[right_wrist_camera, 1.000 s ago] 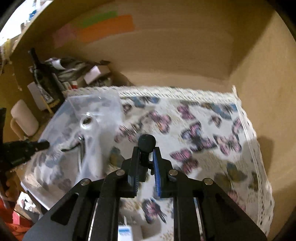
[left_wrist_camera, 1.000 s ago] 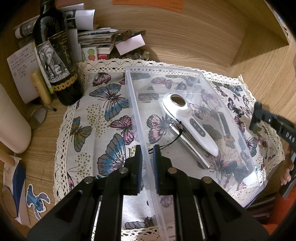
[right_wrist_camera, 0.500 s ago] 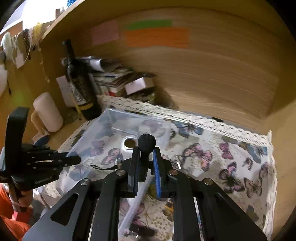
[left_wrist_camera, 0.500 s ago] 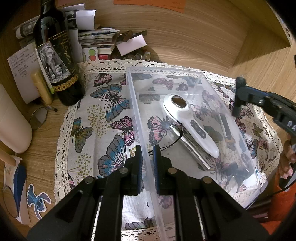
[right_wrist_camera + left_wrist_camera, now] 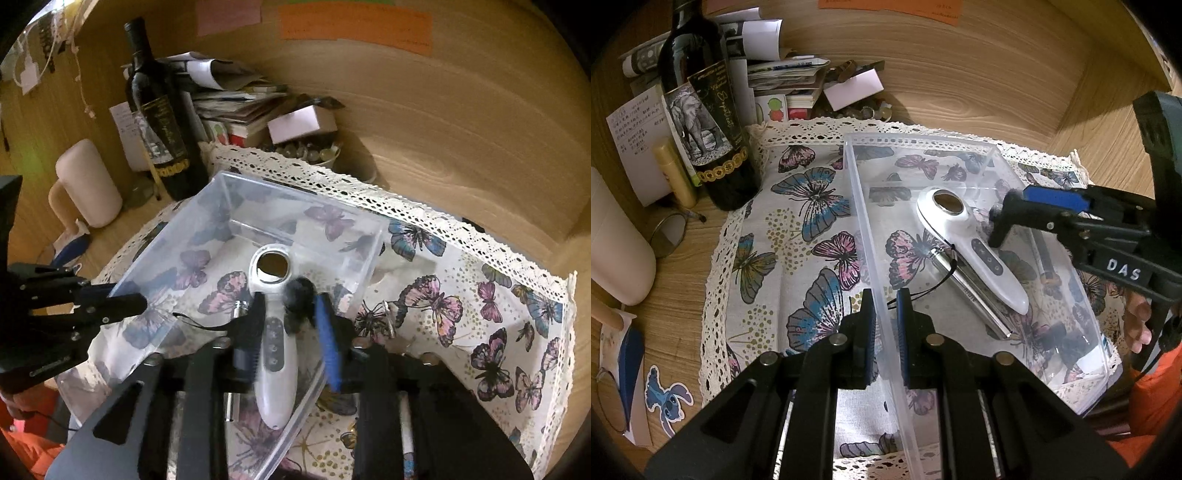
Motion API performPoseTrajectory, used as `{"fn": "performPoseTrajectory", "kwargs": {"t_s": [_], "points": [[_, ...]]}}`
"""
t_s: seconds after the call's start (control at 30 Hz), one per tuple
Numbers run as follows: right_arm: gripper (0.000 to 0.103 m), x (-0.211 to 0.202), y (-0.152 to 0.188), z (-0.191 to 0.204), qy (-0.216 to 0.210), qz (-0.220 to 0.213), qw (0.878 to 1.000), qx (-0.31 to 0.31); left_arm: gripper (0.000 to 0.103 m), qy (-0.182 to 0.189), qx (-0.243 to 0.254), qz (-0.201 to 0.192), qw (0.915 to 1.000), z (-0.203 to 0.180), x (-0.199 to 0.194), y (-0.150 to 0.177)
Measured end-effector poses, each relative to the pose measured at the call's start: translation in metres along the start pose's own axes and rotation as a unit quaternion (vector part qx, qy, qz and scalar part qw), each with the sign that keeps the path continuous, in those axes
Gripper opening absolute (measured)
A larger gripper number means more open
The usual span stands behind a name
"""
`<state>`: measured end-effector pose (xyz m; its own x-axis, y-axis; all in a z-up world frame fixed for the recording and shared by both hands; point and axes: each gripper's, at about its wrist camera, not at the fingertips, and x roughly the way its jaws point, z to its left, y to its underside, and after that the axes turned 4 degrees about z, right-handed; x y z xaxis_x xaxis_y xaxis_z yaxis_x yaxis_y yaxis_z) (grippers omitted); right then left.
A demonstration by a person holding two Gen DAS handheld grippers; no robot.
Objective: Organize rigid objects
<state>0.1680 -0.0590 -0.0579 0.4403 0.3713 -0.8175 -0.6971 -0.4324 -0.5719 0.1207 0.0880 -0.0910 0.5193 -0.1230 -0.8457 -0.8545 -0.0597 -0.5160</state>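
In the left wrist view, the left claw (image 5: 885, 314) is seen pinching the near side wall of a clear plastic bin (image 5: 862, 206), one finger on each face of the wall. The bin is set on a butterfly-print cloth (image 5: 798, 229) spread over the wooden counter (image 5: 676, 295). Inside the bin, a white handheld device (image 5: 971, 251) is laid across a silver metal stick (image 5: 975, 295). The right claw (image 5: 997, 229) is reached in above the device. A dark wine bottle (image 5: 705, 122) is stood beside the cloth. In the right wrist view, the right claw (image 5: 291, 314) is seen spread apart over the bin (image 5: 177, 229), with a small dark round object (image 5: 297, 295), blurred, between its fingers and above the white device (image 5: 273, 354).
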Motion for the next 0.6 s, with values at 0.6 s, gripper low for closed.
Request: {"fn": "performPoseTrajectory", "kwargs": {"t_s": [0.6], "points": [[0.047,-0.053,0.014,-0.046,0.042,-0.067,0.995,0.061,0.011,-0.008,0.004,-0.006,0.9999,0.0,-0.003,0.001]]}}
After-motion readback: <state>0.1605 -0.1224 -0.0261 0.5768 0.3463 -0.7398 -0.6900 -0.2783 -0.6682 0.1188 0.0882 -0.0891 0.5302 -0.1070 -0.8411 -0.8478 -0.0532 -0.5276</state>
